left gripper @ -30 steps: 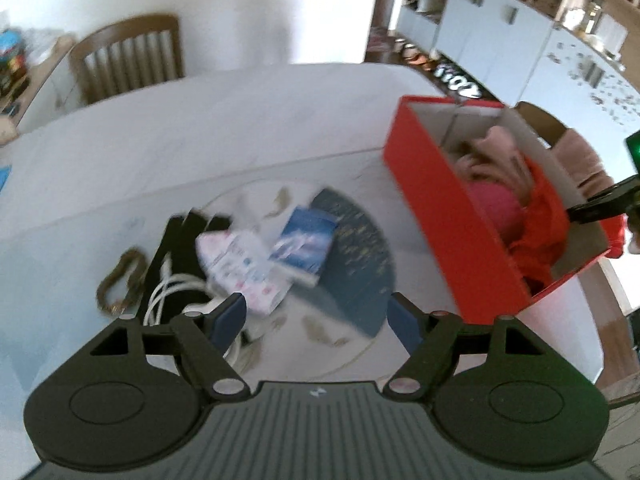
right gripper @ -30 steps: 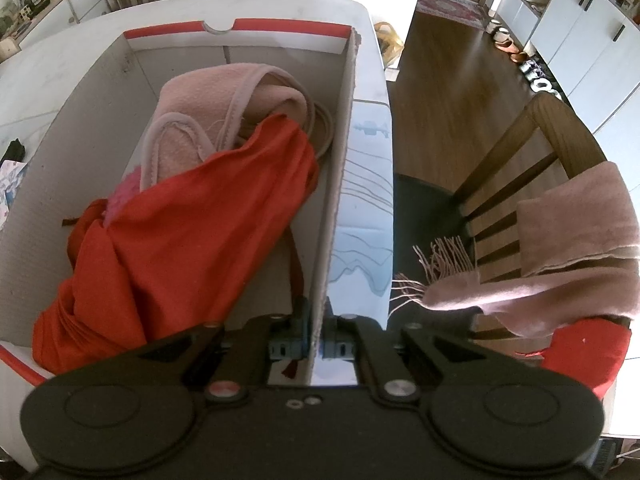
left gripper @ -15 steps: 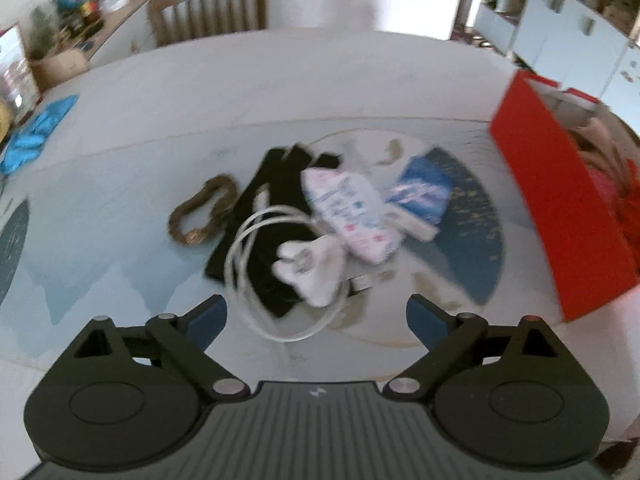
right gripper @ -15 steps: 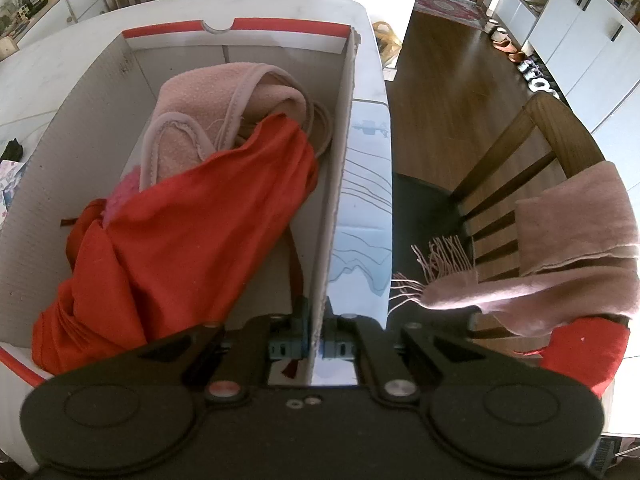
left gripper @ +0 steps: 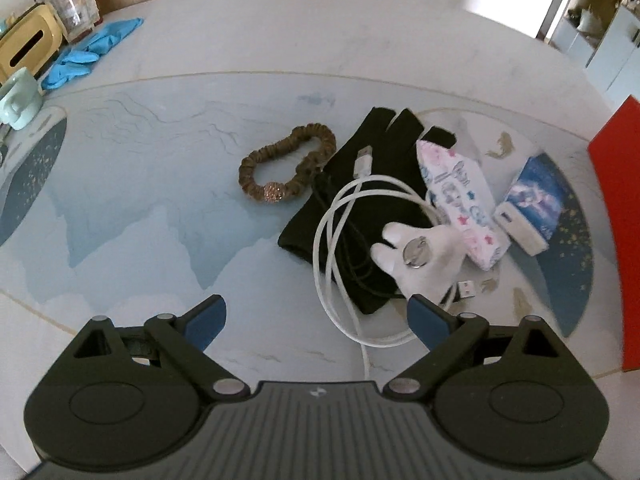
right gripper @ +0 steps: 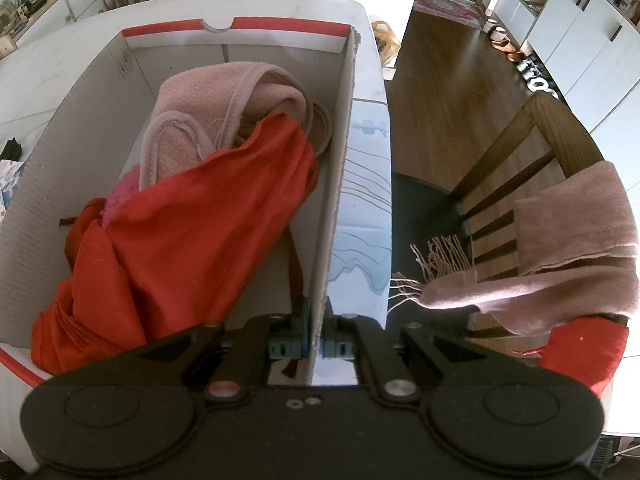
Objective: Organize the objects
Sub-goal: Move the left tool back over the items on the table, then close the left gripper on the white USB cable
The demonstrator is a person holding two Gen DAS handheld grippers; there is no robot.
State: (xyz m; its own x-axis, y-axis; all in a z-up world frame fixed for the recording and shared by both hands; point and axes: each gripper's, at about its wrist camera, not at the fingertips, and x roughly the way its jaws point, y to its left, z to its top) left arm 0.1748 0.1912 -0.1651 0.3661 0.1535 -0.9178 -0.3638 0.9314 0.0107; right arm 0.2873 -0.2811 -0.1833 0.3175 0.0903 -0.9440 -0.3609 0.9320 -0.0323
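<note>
The left gripper (left gripper: pixel 316 320) hangs over the table (left gripper: pixel 160 184) with its blue-padded fingers (left gripper: pixel 206 318) spread wide and nothing between them; its jaws have just been opening. Ahead of the left finger, well apart from it, lies a brown scrunchie (left gripper: pixel 286 168) with a glittery bead. Just right of that, ahead of the gap, a black glove (left gripper: pixel 348 184) lies flat under a coiled white USB cable (left gripper: pixel 340 240), whose loop reaches back to touch the right finger's tip. A white paw-shaped item (left gripper: pixel 420 256) with a metal disc sits just beyond that right finger. Farther right lie a star-printed tissue pack (left gripper: pixel 460 196), a blue-and-white pack (left gripper: pixel 532 204), then the red box wall (left gripper: pixel 616 220).

The right gripper (right gripper: pixel 316 336) is clamped on the cardboard wall of the box (right gripper: pixel 336 184), one finger on either side. Left of the fingers, inside the box, lie a red cloth (right gripper: pixel 192 240) and a pink fleece piece (right gripper: pixel 208 108). To the right, a pink scarf (right gripper: pixel 560 248) drapes a wooden chair (right gripper: pixel 552 136).
</note>
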